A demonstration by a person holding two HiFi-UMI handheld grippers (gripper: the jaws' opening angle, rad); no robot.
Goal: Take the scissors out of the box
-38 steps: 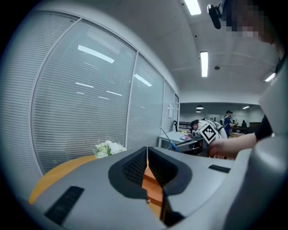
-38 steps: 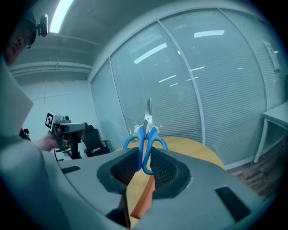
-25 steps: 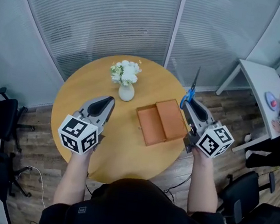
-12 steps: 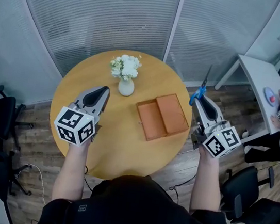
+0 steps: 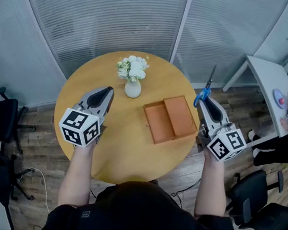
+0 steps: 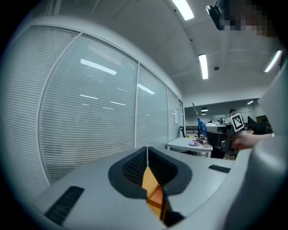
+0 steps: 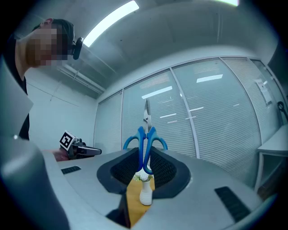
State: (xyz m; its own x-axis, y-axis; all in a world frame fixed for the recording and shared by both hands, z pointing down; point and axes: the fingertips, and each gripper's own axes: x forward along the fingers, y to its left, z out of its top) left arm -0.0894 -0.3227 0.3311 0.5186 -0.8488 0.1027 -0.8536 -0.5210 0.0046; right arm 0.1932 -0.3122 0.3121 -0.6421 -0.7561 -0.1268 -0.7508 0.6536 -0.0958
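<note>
Nearest to me, the left gripper (image 5: 107,91) hangs over the left part of the round counter (image 5: 122,151), inside its rim, with its fingers (image 6: 130,168) pressed together on nothing. The right gripper (image 5: 201,101) sits at the counter's right edge, partly out over the wood floor (image 5: 231,106). Its fingers are clamped on the blue handles of the scissors (image 5: 207,87), whose blades point up and away from me. In the right gripper view the scissors (image 7: 145,139) stand upright between the pads.

The scissors are out of the box (image 5: 170,119), up in the air just to its right. The box lies open on the counter between my two grippers, its two orange halves flat side by side, close to the right rim. Bare wood lies between the box and the near edge.

Beyond the left gripper stands a white vase of flowers (image 5: 133,78), apart from the box. Behind the counter runs a glass wall with blinds (image 5: 121,17). Far right are a white desk (image 5: 270,77) and black chairs (image 5: 256,206).
</note>
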